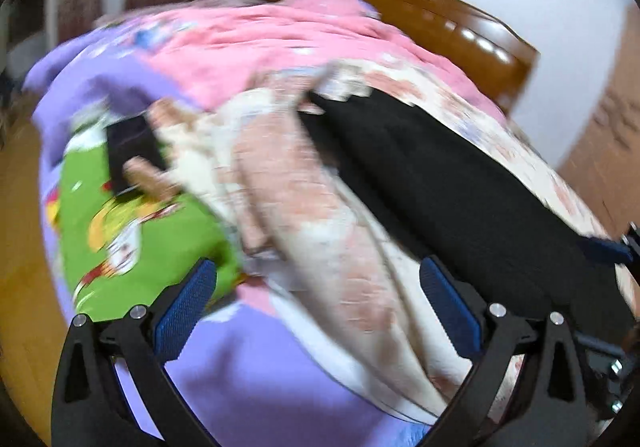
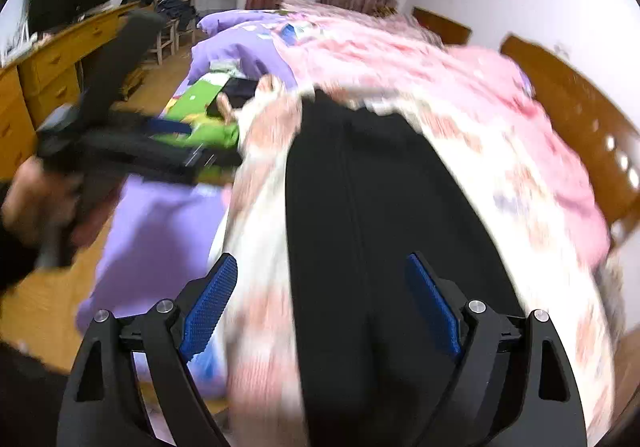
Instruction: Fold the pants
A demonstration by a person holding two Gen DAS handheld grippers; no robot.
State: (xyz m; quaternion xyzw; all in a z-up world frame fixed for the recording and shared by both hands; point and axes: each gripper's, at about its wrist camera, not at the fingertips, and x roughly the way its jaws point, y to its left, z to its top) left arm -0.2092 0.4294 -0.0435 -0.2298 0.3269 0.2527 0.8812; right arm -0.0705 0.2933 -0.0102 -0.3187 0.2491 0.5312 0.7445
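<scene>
My left claw (image 1: 318, 287) and right claw (image 2: 322, 281) both gape, ribbed blue pads (image 2: 210, 311) holding nothing; the black pants (image 2: 380, 227) lie long and flat on the bed's soft floral quilt (image 2: 512, 191)

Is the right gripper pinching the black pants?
No, the right gripper is wide open above the black pants, and its blue pads are not touching the cloth.
</scene>
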